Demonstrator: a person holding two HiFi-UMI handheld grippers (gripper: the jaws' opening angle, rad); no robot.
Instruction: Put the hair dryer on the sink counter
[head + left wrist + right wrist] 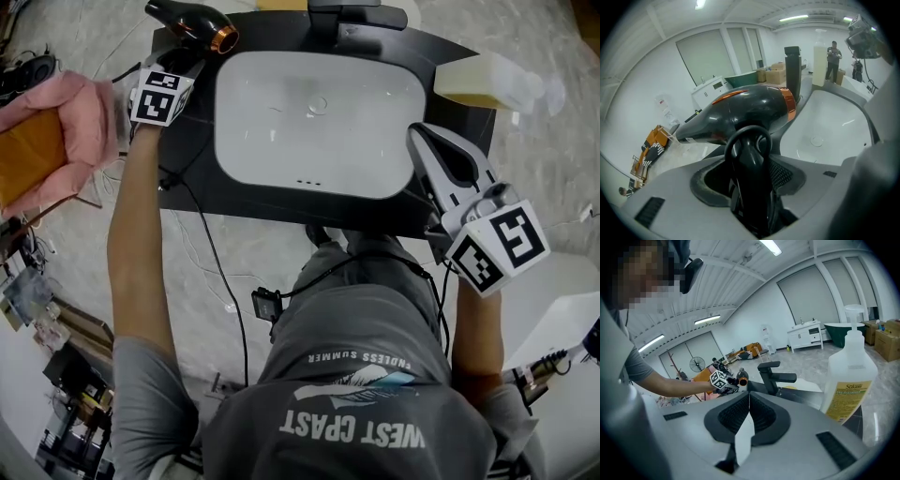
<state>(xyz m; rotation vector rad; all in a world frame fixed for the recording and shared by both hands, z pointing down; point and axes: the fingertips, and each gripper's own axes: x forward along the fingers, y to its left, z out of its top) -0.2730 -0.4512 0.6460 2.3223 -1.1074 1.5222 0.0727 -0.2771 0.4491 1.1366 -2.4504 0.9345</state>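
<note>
1. Jaws of the left gripper are clamping the hair dryer by its handle.
2. Dryer is hanging over the black counter's back left corner, beside the basin; it wants lowering level before release.
3. Meanwhile the right gripper is idling, closed and empty.

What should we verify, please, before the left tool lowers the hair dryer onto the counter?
1. Left tool clamps the glossy black hair dryer with copper ring by its handle: ok.
2. Visible strip of black sink counter left of the white basin is bare for landing: ok.
3. Dryer already resting on the counter: cannot tell.
4. Right tool, shut and empty, is away from that strip: ok.
5. Translucent pump bottle with yellow label sits at the far right corner, out of the way: ok.
</note>
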